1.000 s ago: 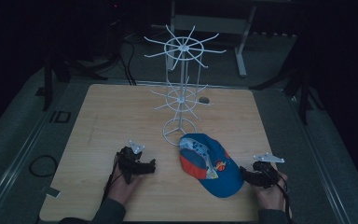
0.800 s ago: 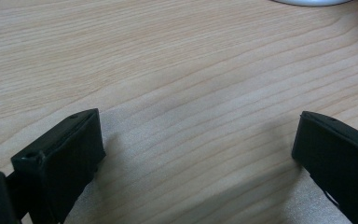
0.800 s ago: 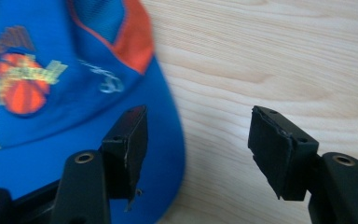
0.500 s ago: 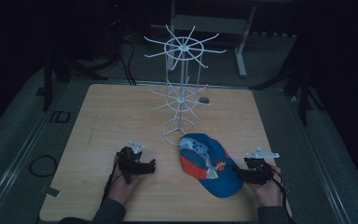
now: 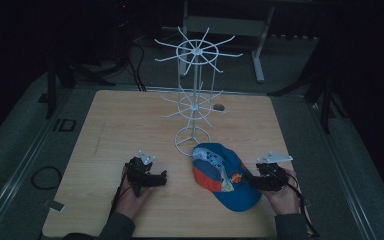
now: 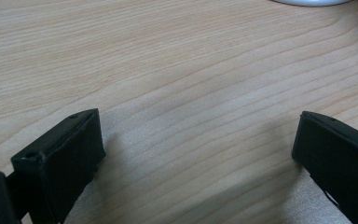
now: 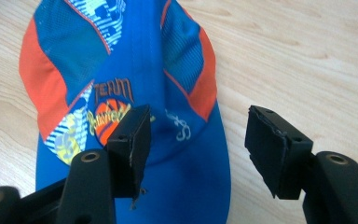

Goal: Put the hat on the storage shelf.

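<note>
A blue and orange cap [image 5: 225,176] lies on the wooden table [image 5: 130,125], just in front of the white wire rack [image 5: 194,100]. My right gripper [image 5: 253,180] hovers at the cap's right edge, by the brim. In the right gripper view the cap [image 7: 135,60] lies below my right gripper [image 7: 198,126], one jaw over the blue cloth and the other over bare wood. Its jaws have just been closing a little, but they stand apart and no pad presses the cap. My left gripper [image 5: 161,176] rests open on the table left of the cap, with bare wood between its jaws [image 6: 198,135].
The rack's round base [image 5: 192,141] stands close behind the cap, and its wire arms spread out above the table's middle. An edge of that base [image 6: 312,2] shows at the top of the left gripper view. Dark floor and cables surround the table.
My right gripper has moved left and slightly up, closer over the cap's brim. The left gripper and the cap have stayed where they were.
</note>
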